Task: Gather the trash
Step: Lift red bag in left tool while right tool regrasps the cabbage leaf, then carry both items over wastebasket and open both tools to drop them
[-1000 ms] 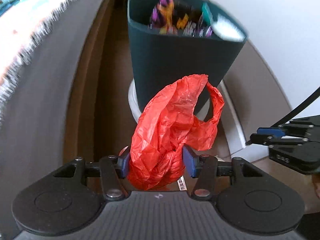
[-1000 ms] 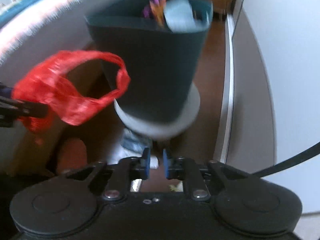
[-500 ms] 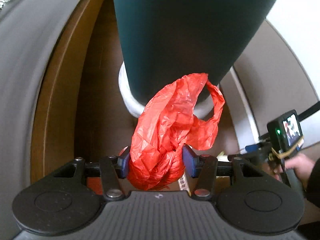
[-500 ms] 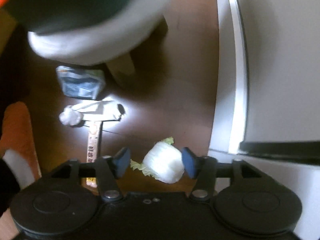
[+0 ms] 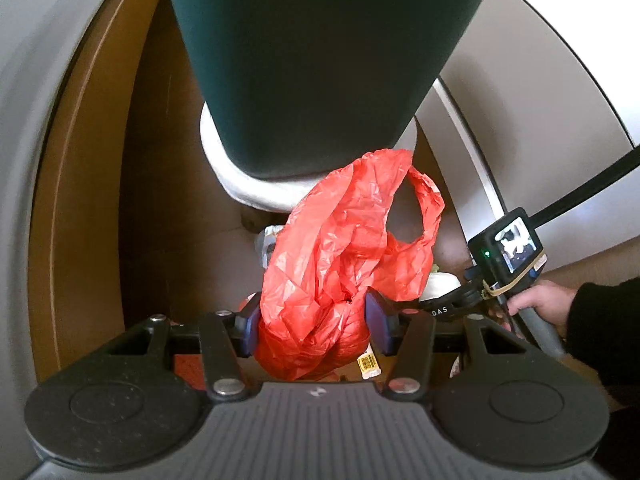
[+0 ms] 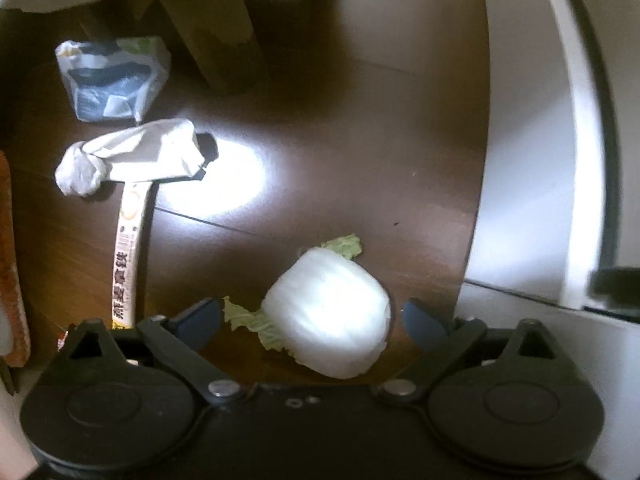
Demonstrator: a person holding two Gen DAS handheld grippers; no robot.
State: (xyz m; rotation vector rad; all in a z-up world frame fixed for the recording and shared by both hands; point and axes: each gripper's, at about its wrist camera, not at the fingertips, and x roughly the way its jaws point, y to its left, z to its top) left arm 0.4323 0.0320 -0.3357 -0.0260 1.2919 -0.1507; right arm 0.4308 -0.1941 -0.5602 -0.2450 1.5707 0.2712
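My left gripper is shut on a crumpled red plastic bag and holds it above the floor, in front of the dark green trash bin. My right gripper is open wide, low over the dark wood floor, its fingers on either side of a white cabbage chunk with green leaf scraps. The right gripper also shows at the right of the left wrist view. Other trash lies on the floor: a crumpled white paper wrapper, a grey-blue packet and a long printed strip.
The bin stands on a round white stool with a wooden leg. A white wall and baseboard run along the right. A grey surface with a wooden edge curves along the left. An orange object sits at the far left.
My right gripper dropped from bin height toward the floor, opened wide and closed in around the cabbage chunk. My left gripper lowered slightly, still holding the red bag.
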